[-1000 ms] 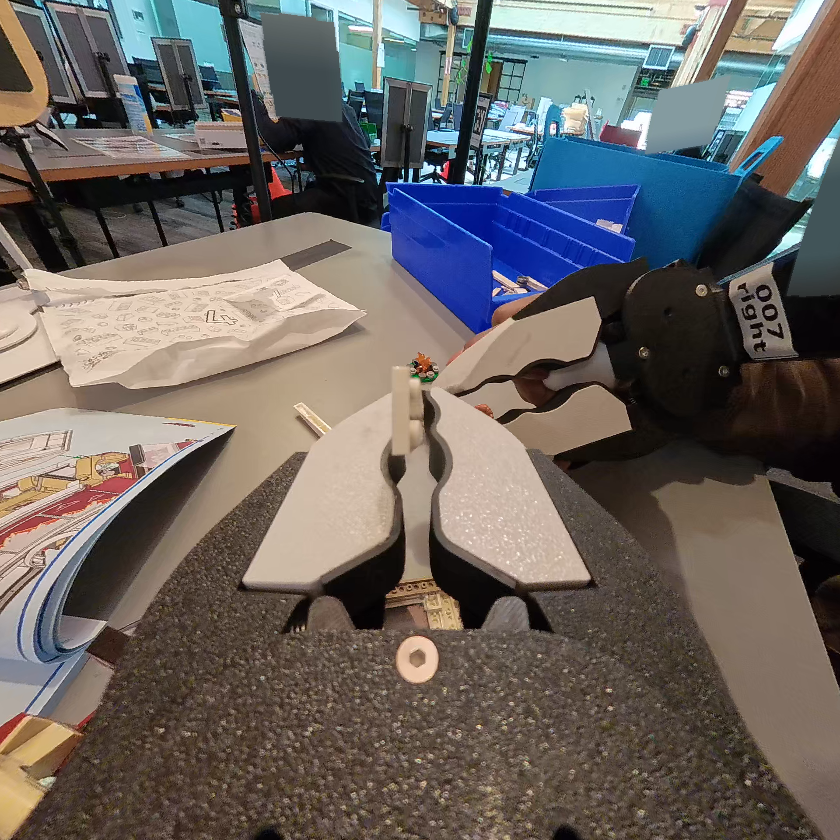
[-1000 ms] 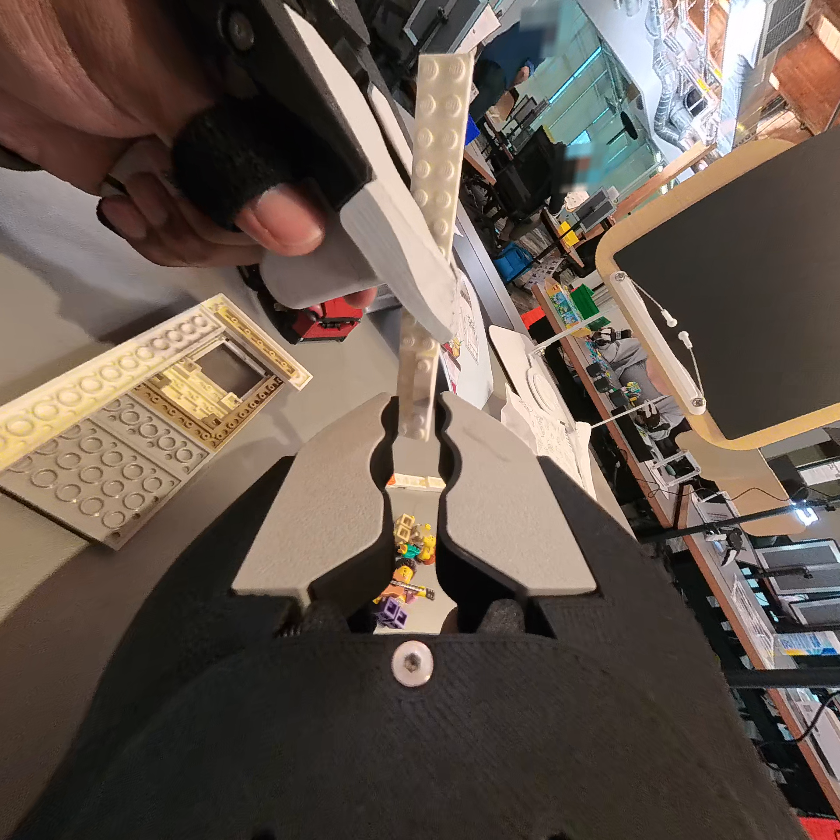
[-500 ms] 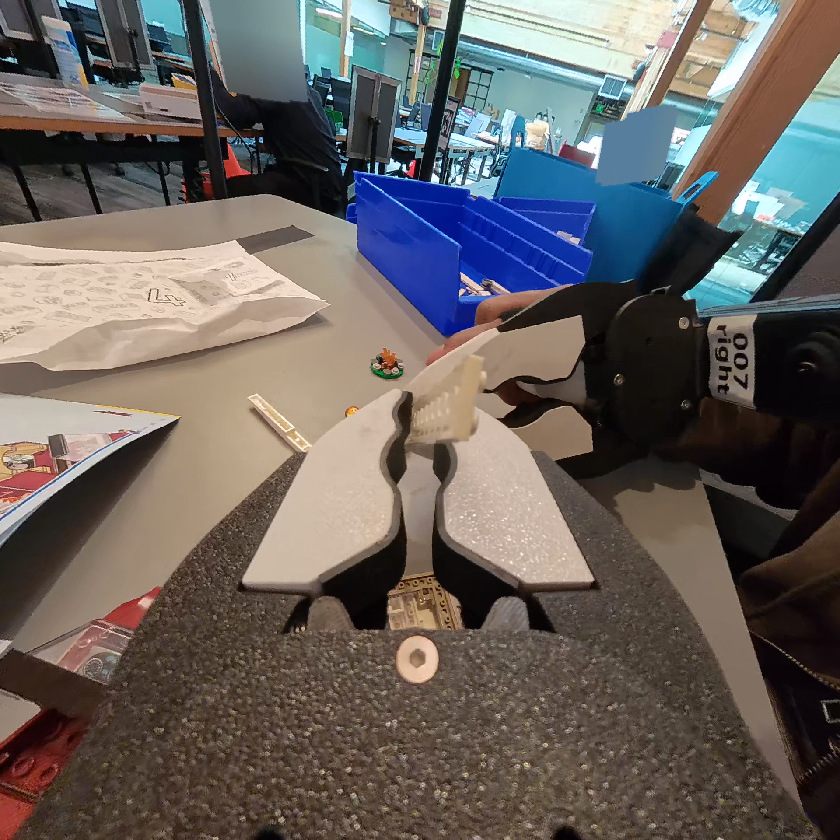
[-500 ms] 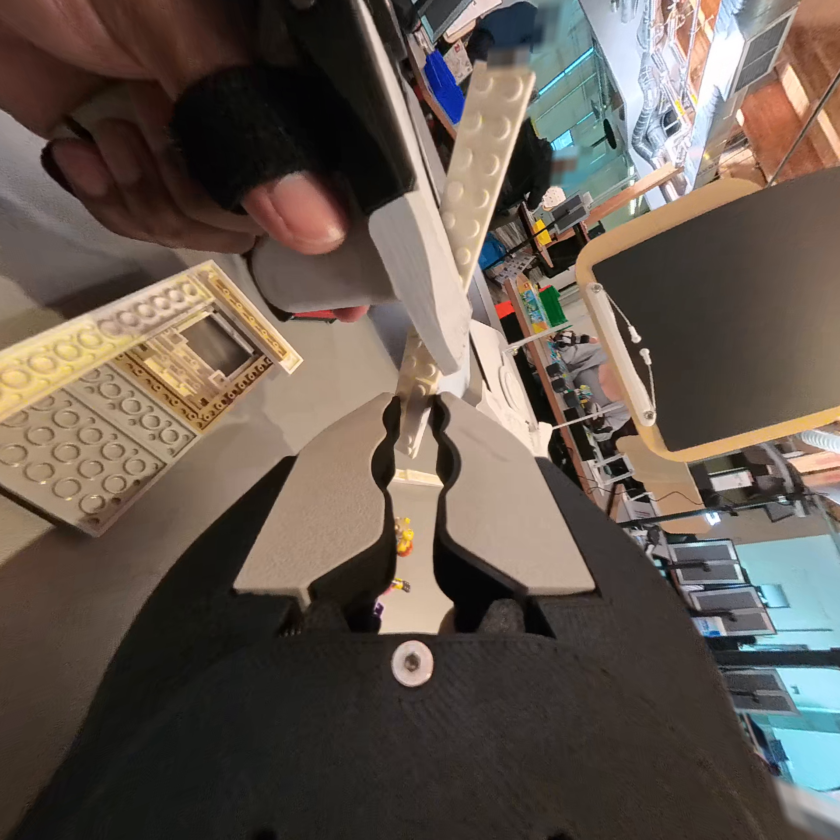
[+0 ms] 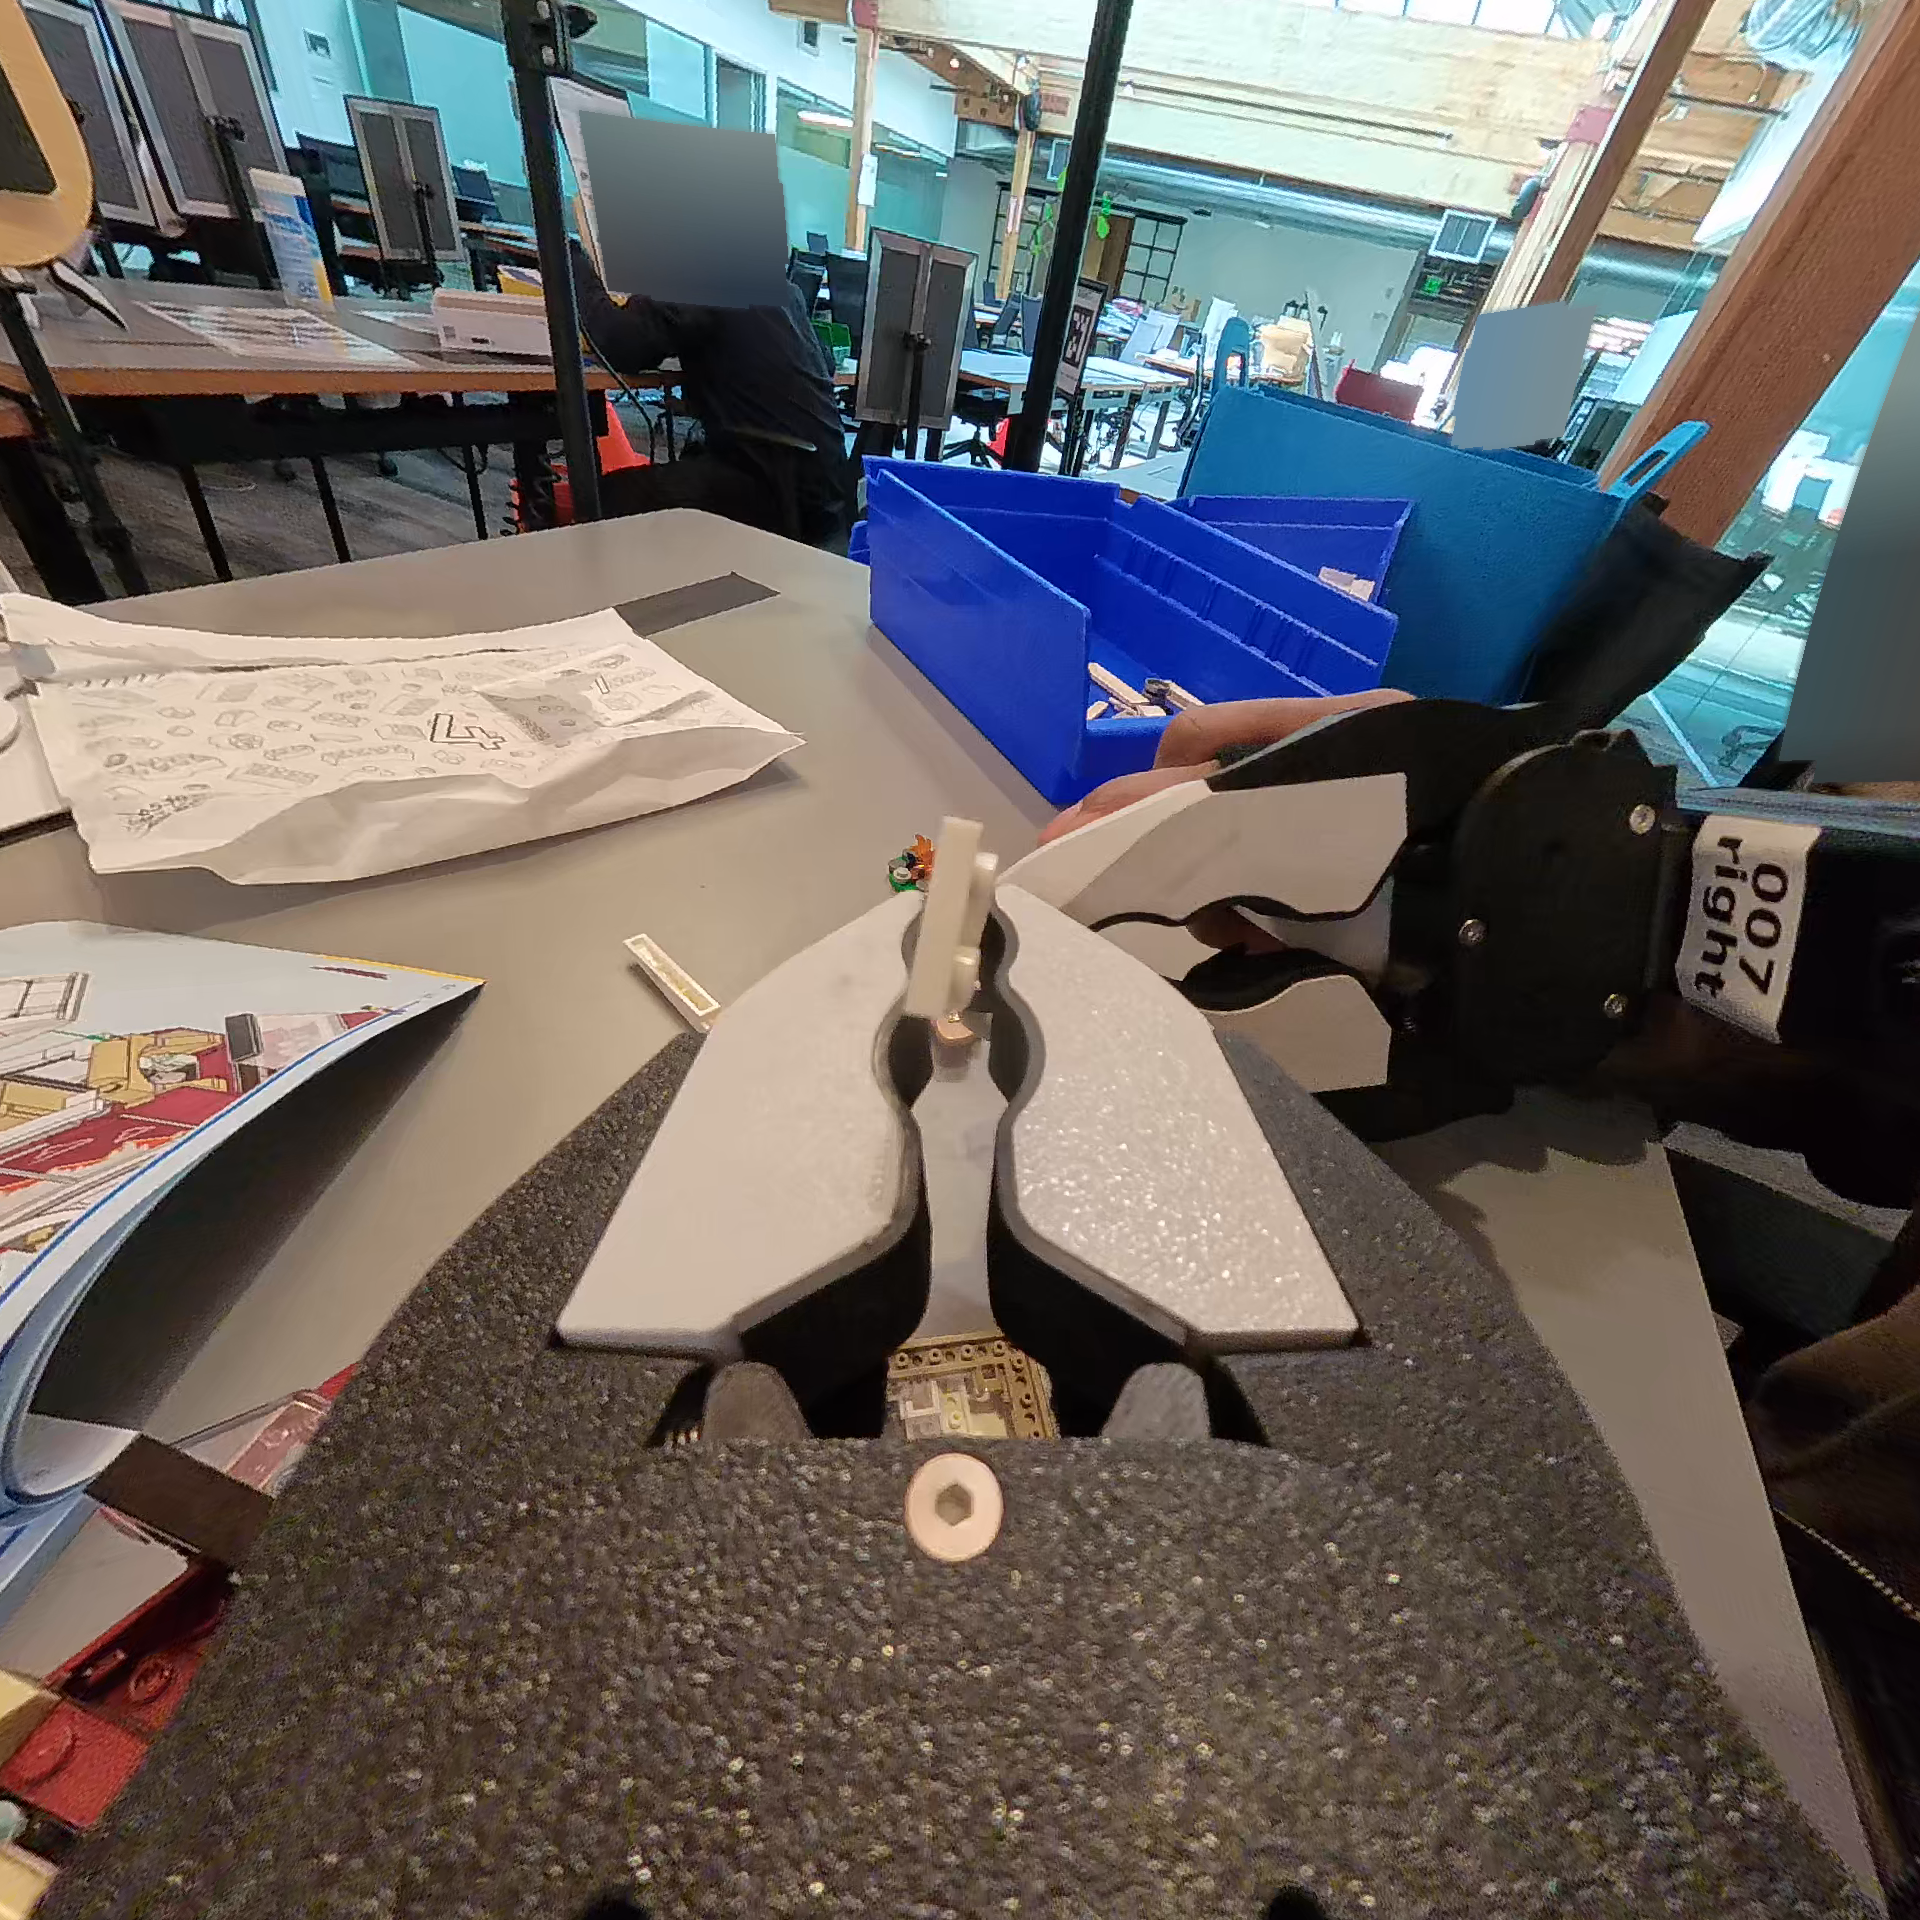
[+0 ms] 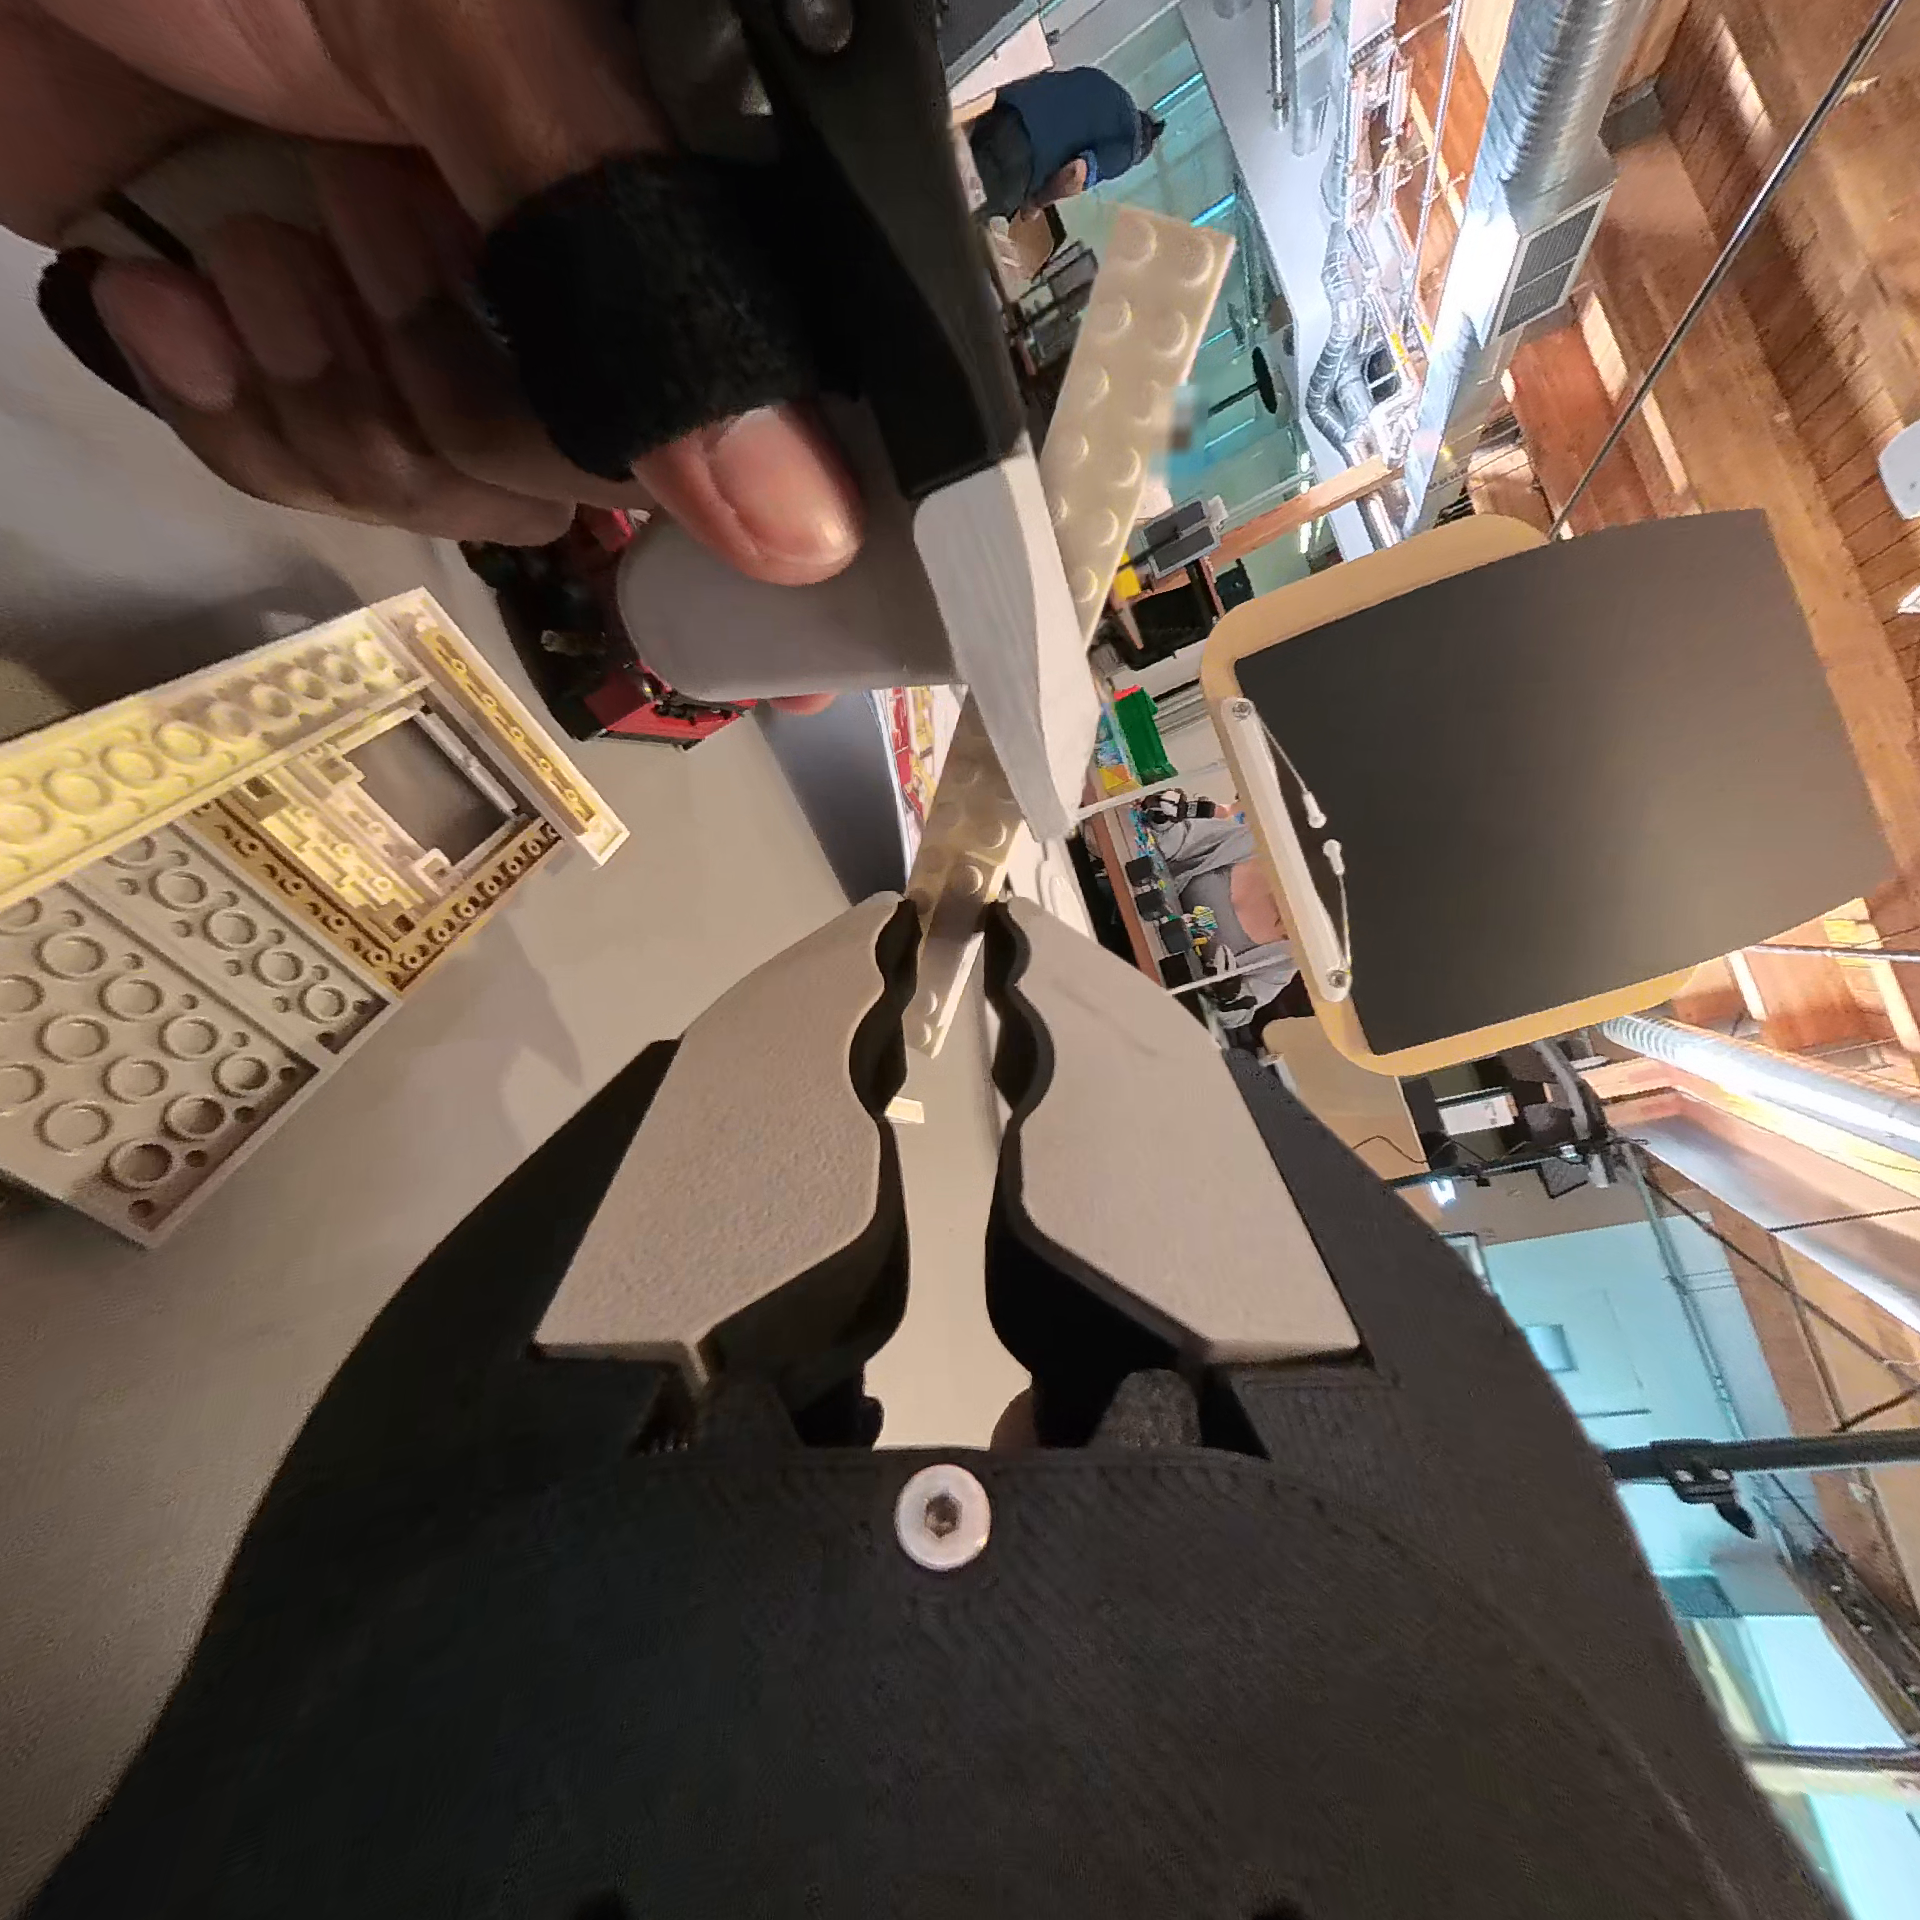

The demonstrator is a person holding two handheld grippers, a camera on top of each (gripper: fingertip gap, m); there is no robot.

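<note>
The left gripper [image 5: 954,914] is clamped across the thin edge of a long white studded plate [image 5: 951,914], its pads pressing from either side. In the left wrist view the plate stands nearly upright and edge-on between the fingertips. The right wrist view shows the same plate [image 6: 1127,416] by its studded face, passing behind the left gripper's finger [image 6: 1013,644] and running down to the right gripper [image 6: 951,925].

The right gripper has its jaws closed on the lower end of that plate; the plate leans against the left-hand pad, while contact at the other pad cannot be confirmed. With both tools on the one part, it appears to be steadied at two stations off the table [image 5: 582,914].

A hand [image 6: 416,343] with a black finger strap works the left gripper's handle.

Below and to the left in the right wrist view lies a tan and grey plate assembly [image 6: 208,914] with a rectangular opening, flat on the table.

In the left wrist view, beyond the jaws:
- a small green and orange piece [image 5: 910,864], just past the fingertips;
- a narrow white bar [image 5: 670,974], near the left finger;
- a printed paper bag [image 5: 364,748], farther left;
- an open instruction booklet [image 5: 156,1091], at the left edge;
- a blue bin [image 5: 1039,644] holding a few loose parts, behind the right gripper.
</note>
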